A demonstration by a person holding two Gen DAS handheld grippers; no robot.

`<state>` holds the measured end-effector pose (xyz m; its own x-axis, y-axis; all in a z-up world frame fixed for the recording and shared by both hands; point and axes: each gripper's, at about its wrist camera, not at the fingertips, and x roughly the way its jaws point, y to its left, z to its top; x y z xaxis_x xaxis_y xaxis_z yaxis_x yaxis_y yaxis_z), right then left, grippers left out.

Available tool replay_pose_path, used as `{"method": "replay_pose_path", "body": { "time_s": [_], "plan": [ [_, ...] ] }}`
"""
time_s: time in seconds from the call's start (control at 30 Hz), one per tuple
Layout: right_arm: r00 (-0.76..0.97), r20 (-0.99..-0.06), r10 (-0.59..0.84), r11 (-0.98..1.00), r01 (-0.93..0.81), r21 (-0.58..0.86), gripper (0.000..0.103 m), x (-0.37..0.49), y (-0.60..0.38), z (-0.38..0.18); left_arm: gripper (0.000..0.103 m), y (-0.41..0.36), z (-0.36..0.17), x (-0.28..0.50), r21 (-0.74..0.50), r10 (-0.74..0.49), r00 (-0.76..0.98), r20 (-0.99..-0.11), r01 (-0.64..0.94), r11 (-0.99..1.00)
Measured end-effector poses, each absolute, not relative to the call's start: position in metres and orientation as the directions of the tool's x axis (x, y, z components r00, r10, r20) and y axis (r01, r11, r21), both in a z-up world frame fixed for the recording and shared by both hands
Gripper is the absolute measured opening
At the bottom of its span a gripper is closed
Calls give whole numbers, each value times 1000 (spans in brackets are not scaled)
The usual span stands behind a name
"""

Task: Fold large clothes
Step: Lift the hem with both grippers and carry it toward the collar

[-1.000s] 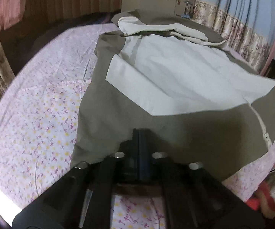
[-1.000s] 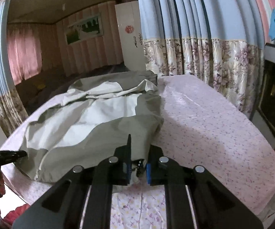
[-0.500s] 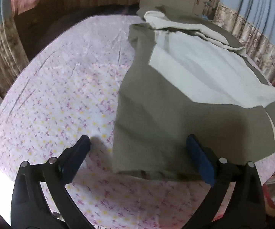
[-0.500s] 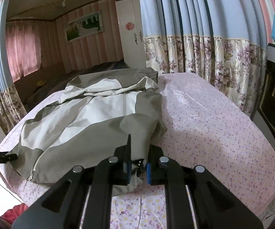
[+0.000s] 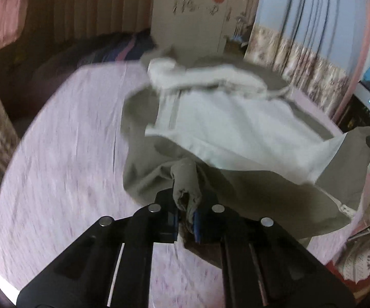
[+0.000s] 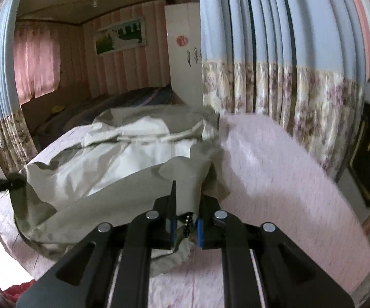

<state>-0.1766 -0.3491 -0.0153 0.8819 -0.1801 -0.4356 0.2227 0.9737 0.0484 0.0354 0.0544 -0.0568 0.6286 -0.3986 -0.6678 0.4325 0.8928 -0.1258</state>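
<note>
The jacket (image 5: 236,133) hem was pinched by the left gripper (image 5: 186,215) and right gripper (image 6: 186,227) above the bed (image 6: 274,169).

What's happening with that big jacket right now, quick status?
Left gripper shut on jacket hem. Right gripper shut on the hem too. Jacket lifting off the bed. Nothing in the way.

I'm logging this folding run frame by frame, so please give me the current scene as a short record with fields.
garment: olive and cream jacket, hem lifted
surface: bed with pink floral sheet
left gripper: shut on bunched olive hem
right gripper: shut on hem by the zipper
backdrop: blue floral-bordered curtain, white wardrobe
image quality: left wrist view is motion-blurred
</note>
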Motion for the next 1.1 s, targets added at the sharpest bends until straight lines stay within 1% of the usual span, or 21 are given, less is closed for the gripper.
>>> {"method": "replay_pose_path", "body": {
  "time_s": [0.07,0.2,0.27,0.43,0.5,0.6,0.77,0.93,1.0,1.1],
  "plan": [
    [900,-391,-192,976,217,20,11,-168,-350,6,7,50,-35,47,-111,-403,664,-630,436,893],
    [934,-298,-199,980,192,-52,11,-146,-350,48,7,48,18,64,-64,-398,754,-523,430,900],
    [945,-259,-201,979,186,-82,11,-134,-349,66,7,48,39,74,-56,-398,777,-488,427,902],
    [968,-139,-210,970,188,-153,11,-99,-352,125,7,37,97,94,26,-358,850,-387,398,917],
    [970,-134,-205,970,183,-161,11,-80,-361,142,7,30,115,110,48,-349,864,-363,392,919],
    [965,-192,-179,979,156,-131,11,-35,-382,162,8,12,138,151,77,-340,867,-365,392,917],
    [929,-333,-162,986,140,-90,11,48,-415,169,9,-24,144,217,150,-292,868,-403,377,914],
    [864,-466,-191,981,154,-116,12,134,-435,132,11,-51,104,298,161,-253,831,-496,375,913],
    [836,-512,-196,980,159,-117,12,161,-443,111,11,-59,82,329,147,-248,803,-541,381,913],
    [785,-584,-206,979,169,-118,12,201,-455,71,13,-72,43,370,159,-220,764,-606,387,908]
  ]
}}
